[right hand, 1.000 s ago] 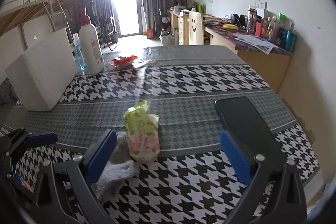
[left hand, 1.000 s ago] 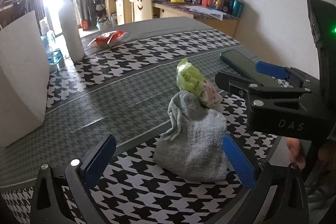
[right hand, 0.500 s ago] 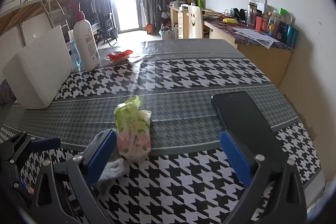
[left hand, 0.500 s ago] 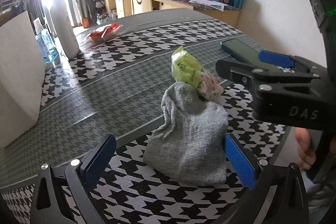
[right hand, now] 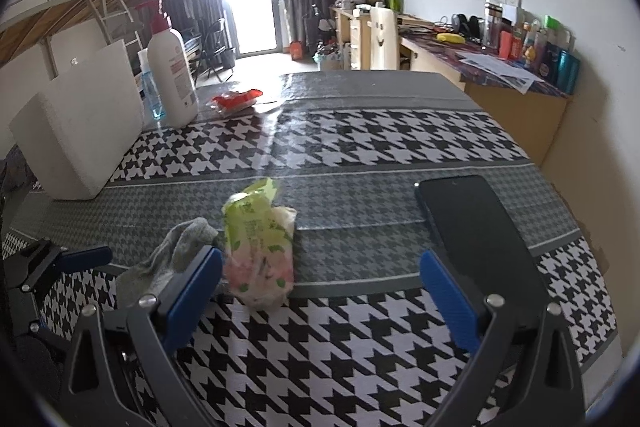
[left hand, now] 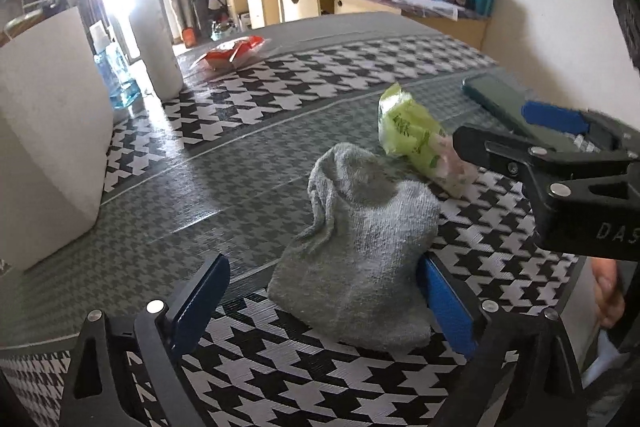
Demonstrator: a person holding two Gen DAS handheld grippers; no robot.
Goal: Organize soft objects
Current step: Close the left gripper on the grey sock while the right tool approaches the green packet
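A crumpled grey sock (left hand: 360,247) lies on the houndstooth tablecloth (left hand: 248,155) between the blue pads of my left gripper (left hand: 324,279). Its jaws are closing; the right pad (left hand: 444,299) is at the sock's edge and the left pad stands apart. Just beyond the sock lies a green and pink tissue pack (left hand: 416,143). In the right wrist view the tissue pack (right hand: 260,247) sits between the wide-apart pads of my right gripper (right hand: 320,267), close to the left one, untouched. The sock (right hand: 176,251) shows left of it.
A dark phone (right hand: 476,227) lies flat at the right, partly behind the right pad. A white foam block (right hand: 80,139), a lotion bottle (right hand: 172,79), a blue bottle and a red packet (right hand: 236,101) stand at the far left. The table's edge runs close on the right.
The left pads have drawn in a little around the sock, and the view has tipped down toward it. The right gripper has edged closer to the tissue pack.
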